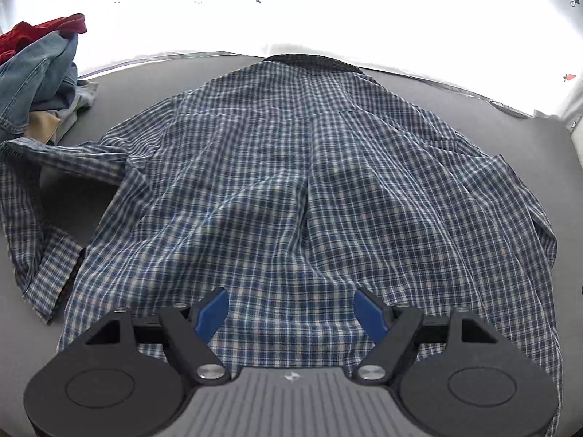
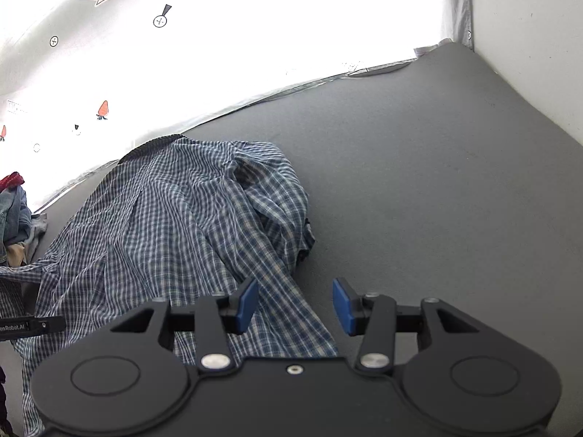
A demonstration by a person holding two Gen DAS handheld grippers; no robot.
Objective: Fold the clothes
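A blue and white checked shirt (image 1: 277,182) lies spread back-up on the grey surface (image 1: 528,138), collar at the far side and one sleeve (image 1: 32,218) trailing out to the left. My left gripper (image 1: 291,313) hovers open over the shirt's near hem, with only cloth below its blue pads (image 1: 213,313). In the right wrist view the same shirt (image 2: 164,225) fills the left half, its right sleeve (image 2: 277,225) folded in over its edge. My right gripper (image 2: 295,307) stands open above the shirt's near right corner, and its pads do not press on anything.
A pile of other clothes (image 1: 40,73), denim with a red piece on top, sits at the far left. A white curtain (image 2: 218,54) printed with carrots backs the surface. A white wall (image 2: 528,36) bounds it at the right, beside bare grey surface (image 2: 437,182).
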